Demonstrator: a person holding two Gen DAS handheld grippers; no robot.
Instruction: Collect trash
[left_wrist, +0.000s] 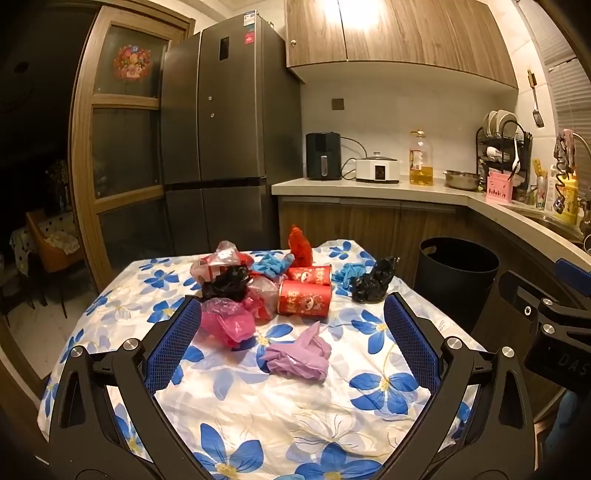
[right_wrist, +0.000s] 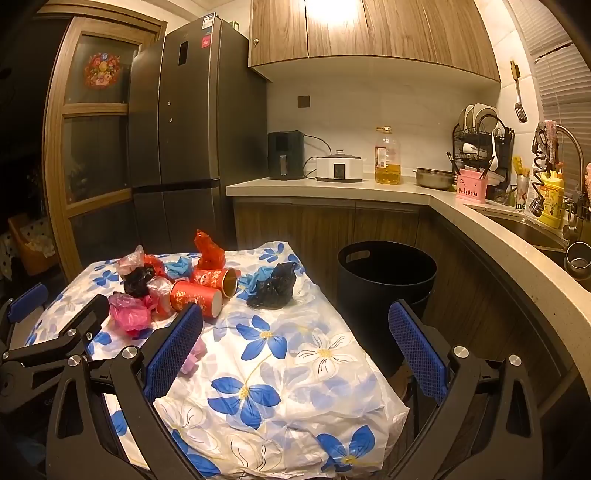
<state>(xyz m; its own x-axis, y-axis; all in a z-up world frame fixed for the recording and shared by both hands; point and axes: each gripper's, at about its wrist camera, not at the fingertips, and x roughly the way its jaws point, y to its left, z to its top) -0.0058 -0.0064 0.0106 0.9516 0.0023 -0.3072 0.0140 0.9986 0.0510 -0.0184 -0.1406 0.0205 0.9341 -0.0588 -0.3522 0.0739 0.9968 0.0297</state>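
Observation:
Trash lies on a table with a blue-flowered cloth (left_wrist: 373, 332): a purple glove (left_wrist: 298, 355), a pink bag (left_wrist: 225, 321), two red paper cups (left_wrist: 304, 298), black bags (left_wrist: 373, 282), blue gloves (left_wrist: 271, 264) and a red bag (left_wrist: 301, 247). A black bin (left_wrist: 456, 273) stands right of the table; it also shows in the right wrist view (right_wrist: 386, 284). My left gripper (left_wrist: 293, 332) is open and empty, above the purple glove. My right gripper (right_wrist: 295, 339) is open and empty over the table's near right part, short of the black bag (right_wrist: 273, 290) and cups (right_wrist: 195, 297).
A kitchen counter (right_wrist: 424, 195) runs behind and along the right, with an air fryer, cooker, oil bottle, bowl, dish rack and sink (right_wrist: 524, 227). A dark fridge (left_wrist: 218, 122) and wooden door stand at the back left. A chair (left_wrist: 51, 247) is far left.

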